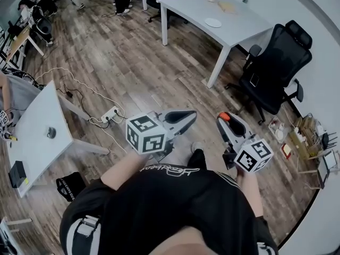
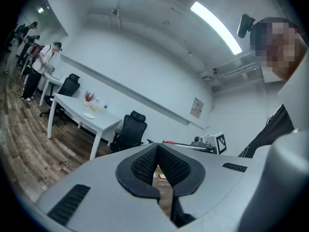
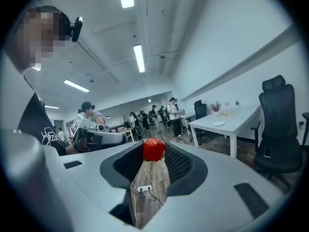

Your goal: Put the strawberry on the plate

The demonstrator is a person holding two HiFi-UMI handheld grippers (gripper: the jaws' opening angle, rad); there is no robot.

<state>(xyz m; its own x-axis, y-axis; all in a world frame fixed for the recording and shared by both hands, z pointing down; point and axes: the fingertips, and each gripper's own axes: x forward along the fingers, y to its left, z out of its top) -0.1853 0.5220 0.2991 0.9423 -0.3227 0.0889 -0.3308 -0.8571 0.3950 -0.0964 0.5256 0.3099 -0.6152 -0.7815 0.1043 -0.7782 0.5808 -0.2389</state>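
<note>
Between the tips of the right gripper [image 3: 153,154] we've got the strawberry [image 3: 153,150], pinched at about mid width. The red body stands just proud of the pads, clear of the floor below. Our left gripper [image 2: 157,151] is closed tip to tip with nothing in it, held alongside.

Handling: we judge it light, soft and easy to bruise, with slightly slick skin. We can't tell from here whether it's real fruit or a plastic prop, so light squeeze either way. The grip sits right at the pad ends, so there's little margin and a jolt or tilt could roll it out. A better hold would be across the widest part, deeper in the ribbed pads, but we wouldn't regrip mid-air.

Relative to the white surface [image 1: 186,7]: the plate [image 1: 213,22] lies on it, toward the edge facing us. Berry and gripper are well apart from that surface, across a stretch of floor. An office chair [image 1: 273,62] stands just beside the surface's right end. The right gripper view has the plate off to the right of the berry, so we'd walk over and swing right before lowering. The red-orange spot at the gripper tips in the head view is probably the same berry.
</note>
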